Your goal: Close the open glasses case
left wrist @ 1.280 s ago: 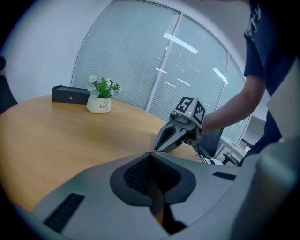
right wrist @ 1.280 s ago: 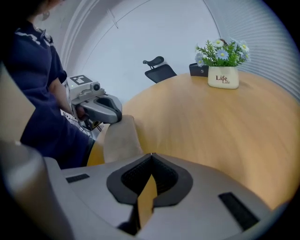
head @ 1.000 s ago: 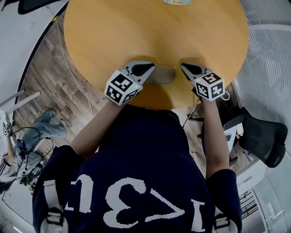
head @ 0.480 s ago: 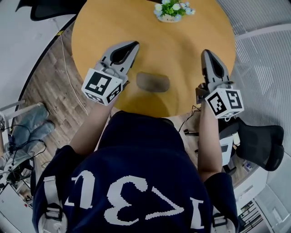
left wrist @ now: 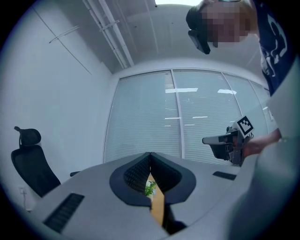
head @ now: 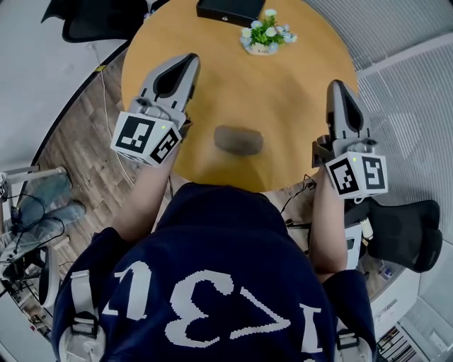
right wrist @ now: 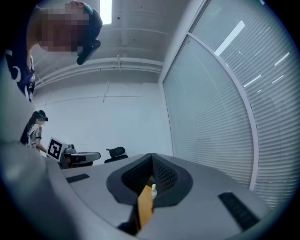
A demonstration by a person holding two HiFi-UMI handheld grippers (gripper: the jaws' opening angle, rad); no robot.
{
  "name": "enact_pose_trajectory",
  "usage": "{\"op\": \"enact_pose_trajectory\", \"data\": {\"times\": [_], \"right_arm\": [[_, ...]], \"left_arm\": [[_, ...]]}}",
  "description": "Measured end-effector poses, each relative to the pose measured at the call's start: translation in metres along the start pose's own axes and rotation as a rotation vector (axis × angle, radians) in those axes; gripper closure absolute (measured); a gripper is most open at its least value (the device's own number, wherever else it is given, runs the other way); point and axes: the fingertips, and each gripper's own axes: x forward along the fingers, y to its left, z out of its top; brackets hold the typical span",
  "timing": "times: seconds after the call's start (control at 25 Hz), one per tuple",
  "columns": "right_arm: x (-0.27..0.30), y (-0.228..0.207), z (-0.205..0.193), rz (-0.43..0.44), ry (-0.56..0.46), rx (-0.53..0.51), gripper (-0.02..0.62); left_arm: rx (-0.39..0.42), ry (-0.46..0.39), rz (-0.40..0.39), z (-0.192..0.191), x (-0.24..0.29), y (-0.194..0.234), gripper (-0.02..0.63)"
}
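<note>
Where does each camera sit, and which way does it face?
Head view: on the head, facing down at the table, glasses case, left gripper, right gripper; forearms, shirt show.
Left gripper view: on that gripper, level, facing blinds; shut jaws, right gripper show.
Right gripper view: likewise, facing a wall; shut jaws, left gripper show.
Shared: flowers in all.

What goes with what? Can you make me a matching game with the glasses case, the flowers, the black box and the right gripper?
Things:
1. glasses case
2. flowers
3. black box
4. right gripper

Descriptions:
A. dark, right at the far edge of the table
B. jaws shut, nothing held
C. closed, lying on the near half of the table
D. white and green

Pairs: 1-C, 2-D, 3-A, 4-B
</note>
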Motion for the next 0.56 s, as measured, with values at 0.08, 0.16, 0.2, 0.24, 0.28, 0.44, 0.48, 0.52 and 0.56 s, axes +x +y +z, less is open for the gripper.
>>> {"op": "enact_pose_trajectory", "data": {"times": [0.08,0.16,0.2,0.24,0.28,0.44,0.48,0.52,0.56], "right_arm": [[0.001,0.002,0.006,0.003,-0.011,-0.002,0.572],[0.005,0.005,0.008,0.006,-0.015,0.000,0.572],[0.007,0.007,0.008,0.007,-0.016,0.000,0.572],[0.009,0.009,0.008,0.008,-0.016,0.001,0.572],[0.010,0.010,0.008,0.009,-0.017,0.000,0.572],[0.010,0.010,0.008,0.010,-0.017,0.001,0.572],[0.010,0.010,0.008,0.011,-0.017,0.003,0.572],[0.009,0.009,0.007,0.012,-0.017,0.005,0.572],[0.009,0.009,0.007,0.013,-0.017,0.006,0.572]], "left_arm": [[0.008,-0.007,0.001,0.005,0.001,0.000,0.592],[0.005,-0.011,0.003,0.007,0.002,0.003,0.592],[0.004,-0.012,0.004,0.008,0.002,0.005,0.592],[0.006,-0.014,0.006,0.008,0.001,0.007,0.592],[0.008,-0.015,0.007,0.009,0.001,0.008,0.592],[0.013,-0.018,0.009,0.010,0.002,0.008,0.592],[0.013,-0.019,0.010,0.010,0.003,0.007,0.592],[0.012,-0.019,0.012,0.010,0.004,0.007,0.592],[0.012,-0.019,0.013,0.010,0.005,0.006,0.592]]}}
